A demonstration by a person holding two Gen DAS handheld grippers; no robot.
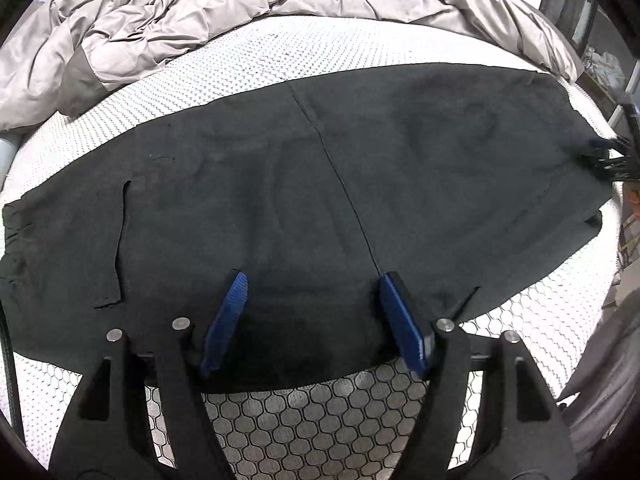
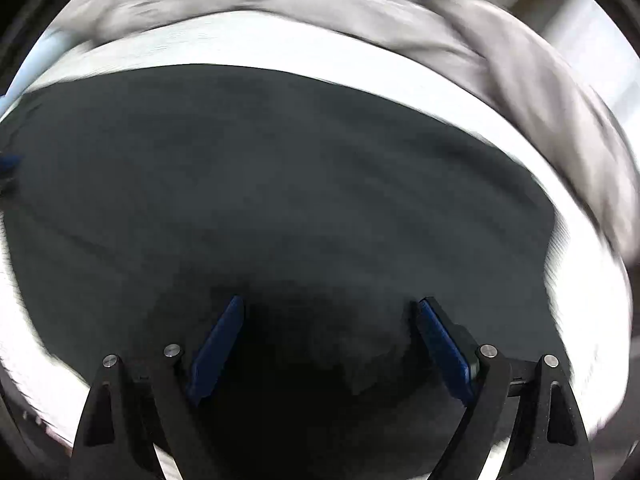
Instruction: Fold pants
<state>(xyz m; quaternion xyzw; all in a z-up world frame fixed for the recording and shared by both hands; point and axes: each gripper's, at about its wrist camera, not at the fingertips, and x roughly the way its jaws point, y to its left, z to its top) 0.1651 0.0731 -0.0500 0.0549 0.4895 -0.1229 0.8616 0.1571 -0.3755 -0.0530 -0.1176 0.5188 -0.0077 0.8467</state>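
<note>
A white honeycomb-patterned mattress [image 1: 304, 412] carries flat dark pants [image 1: 300, 200] and a crumpled grey duvet [image 1: 192, 12] behind them

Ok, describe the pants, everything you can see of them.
The pants are dark charcoal, of soft matte fabric, spread flat lengthwise across the white patterned mattress. A seam line runs down the middle, a pocket slit shows toward the left in the left wrist view, and the far-left end looks gathered. A few shallow wrinkles remain. The left gripper hangs open over the near edge, gripping nothing. The right gripper, in a blurred view, also stands open above the cloth. The crumpled grey comforter lies beyond, apart from them.
</note>
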